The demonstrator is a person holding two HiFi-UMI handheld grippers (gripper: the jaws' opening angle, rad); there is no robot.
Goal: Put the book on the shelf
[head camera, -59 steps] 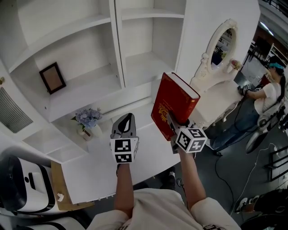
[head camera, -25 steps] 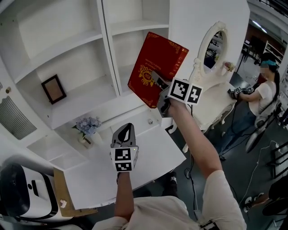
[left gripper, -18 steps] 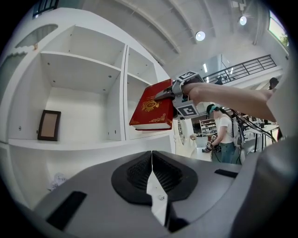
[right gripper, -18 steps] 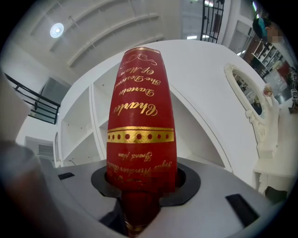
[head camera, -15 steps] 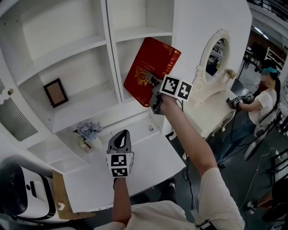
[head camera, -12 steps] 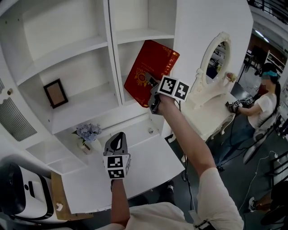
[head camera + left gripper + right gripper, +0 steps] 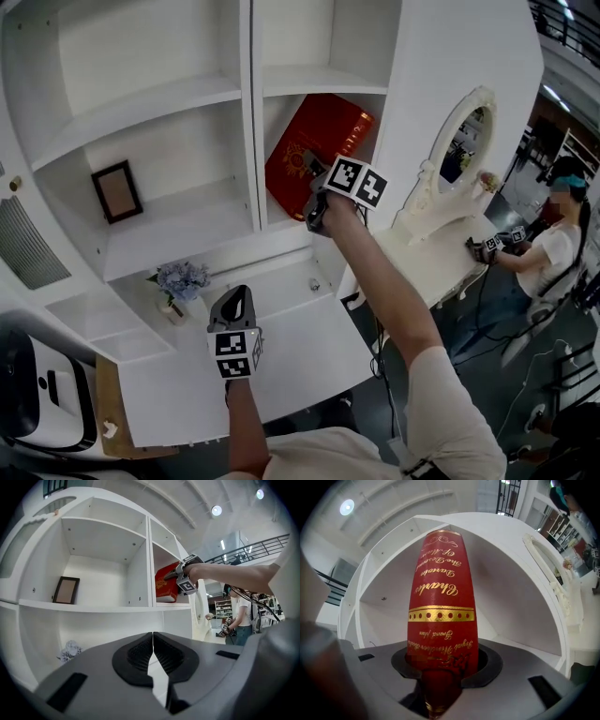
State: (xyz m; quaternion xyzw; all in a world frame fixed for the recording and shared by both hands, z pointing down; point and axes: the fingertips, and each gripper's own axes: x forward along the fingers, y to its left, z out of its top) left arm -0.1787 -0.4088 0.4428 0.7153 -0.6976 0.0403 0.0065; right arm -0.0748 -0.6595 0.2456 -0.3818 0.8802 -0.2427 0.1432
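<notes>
A thick red book [image 7: 309, 150] with gold lettering is tilted inside the right-hand compartment of the white shelf unit [image 7: 159, 244]. My right gripper [image 7: 314, 208] is shut on the book's lower end, arm raised toward the compartment. In the right gripper view the book's spine [image 7: 440, 606] fills the middle, clamped between the jaws, with the compartment walls around it. My left gripper [image 7: 232, 314] hangs low over the white desk top [image 7: 291, 347], shut with nothing in it. From the left gripper view, the book [image 7: 166, 584] and the right gripper [image 7: 180, 576] show at the compartment's mouth.
A small picture frame [image 7: 110, 190] leans in the left compartment. A pale flower bunch [image 7: 178, 279] stands on the lower ledge. To the right is a white dressing table with an oval mirror [image 7: 461, 127]; a person [image 7: 544, 244] stands beyond it.
My right gripper has carried the book up and forward, from in front of the shelf unit into the right compartment. The left gripper has stayed low over the desk.
</notes>
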